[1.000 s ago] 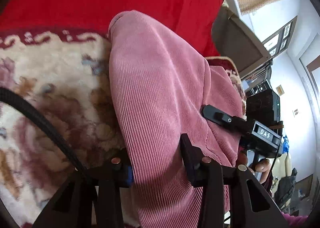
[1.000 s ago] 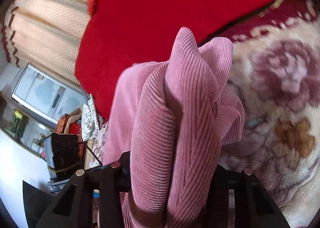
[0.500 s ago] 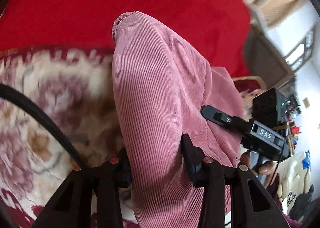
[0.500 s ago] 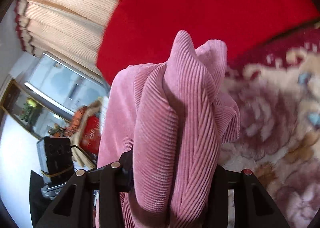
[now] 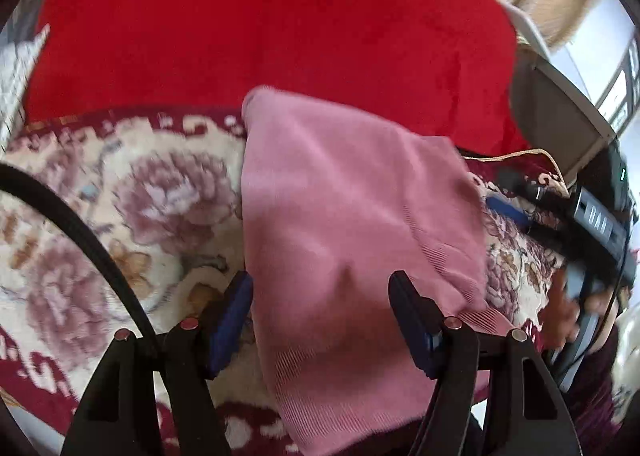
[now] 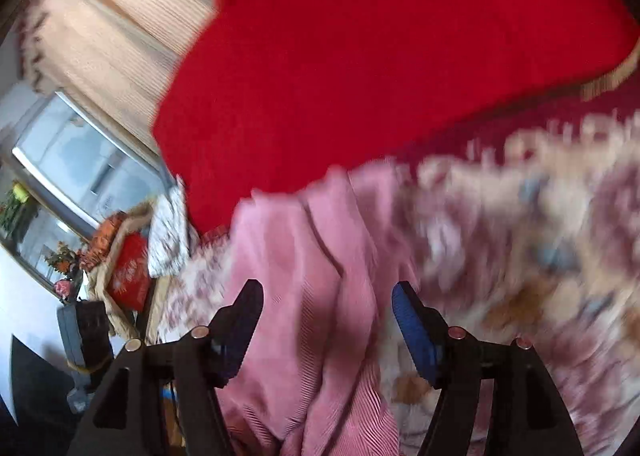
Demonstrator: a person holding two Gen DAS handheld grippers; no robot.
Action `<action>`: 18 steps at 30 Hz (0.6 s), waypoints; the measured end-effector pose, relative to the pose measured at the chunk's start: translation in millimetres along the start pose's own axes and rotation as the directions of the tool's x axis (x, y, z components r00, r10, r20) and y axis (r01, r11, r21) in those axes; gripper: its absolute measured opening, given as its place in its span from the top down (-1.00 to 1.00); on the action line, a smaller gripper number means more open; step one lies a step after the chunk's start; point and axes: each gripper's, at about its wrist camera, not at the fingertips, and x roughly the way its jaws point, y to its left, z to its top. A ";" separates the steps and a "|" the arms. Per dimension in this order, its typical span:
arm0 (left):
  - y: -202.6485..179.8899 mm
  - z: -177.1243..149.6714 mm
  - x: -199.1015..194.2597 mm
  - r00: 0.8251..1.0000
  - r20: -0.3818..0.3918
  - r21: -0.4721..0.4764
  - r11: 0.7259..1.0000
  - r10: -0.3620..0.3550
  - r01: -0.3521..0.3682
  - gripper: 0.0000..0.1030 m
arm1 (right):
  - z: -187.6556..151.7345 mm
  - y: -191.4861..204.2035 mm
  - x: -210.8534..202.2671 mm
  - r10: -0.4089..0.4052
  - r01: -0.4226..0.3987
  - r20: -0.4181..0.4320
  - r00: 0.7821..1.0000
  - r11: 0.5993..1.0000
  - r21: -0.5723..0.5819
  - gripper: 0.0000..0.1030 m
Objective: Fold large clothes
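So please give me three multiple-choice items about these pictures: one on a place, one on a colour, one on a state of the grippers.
1. Where does the pink ribbed garment lie?
A. on the flowered cream and maroon blanket
B. on a wooden chair
C. in a basket

2. What colour is the plain plush cloth beyond the garment?
A. green
B. red
C. grey

3. How do the left gripper and right gripper stand?
A. both clamped on the garment
B. only the left open
C. both open

Answers:
1. A, the flowered pattern shows on both sides of it.
2. B, both views show red.
3. C, the fingers stand wide apart in each view.
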 end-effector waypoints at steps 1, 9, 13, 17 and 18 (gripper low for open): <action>-6.9 -7.9 -9.4 1.000 0.012 0.012 1.000 -0.001 0.001 -0.38 | 6.7 11.5 -5.4 0.024 -0.023 0.021 0.999 0.999 -0.038 -0.34; -22.5 -39.6 25.1 0.987 -0.080 0.120 0.984 0.140 -0.130 -0.50 | 20.0 36.7 69.1 -0.016 0.005 -0.133 0.991 0.997 -0.081 0.32; -20.3 -38.1 32.8 0.985 -0.065 0.106 0.983 0.160 -0.152 -0.68 | 6.1 -5.1 105.3 -0.081 0.082 -0.162 0.983 0.997 -0.005 0.77; -3.7 -42.6 2.7 0.985 -0.044 0.103 0.982 0.164 -0.159 -0.67 | 7.7 8.5 78.5 -0.064 0.064 -0.160 0.985 0.998 -0.006 0.69; -2.7 -46.2 -9.4 0.986 -0.019 0.110 0.980 0.166 -0.163 -0.67 | 7.7 14.2 70.0 -0.061 0.059 -0.154 0.986 0.998 -0.018 0.66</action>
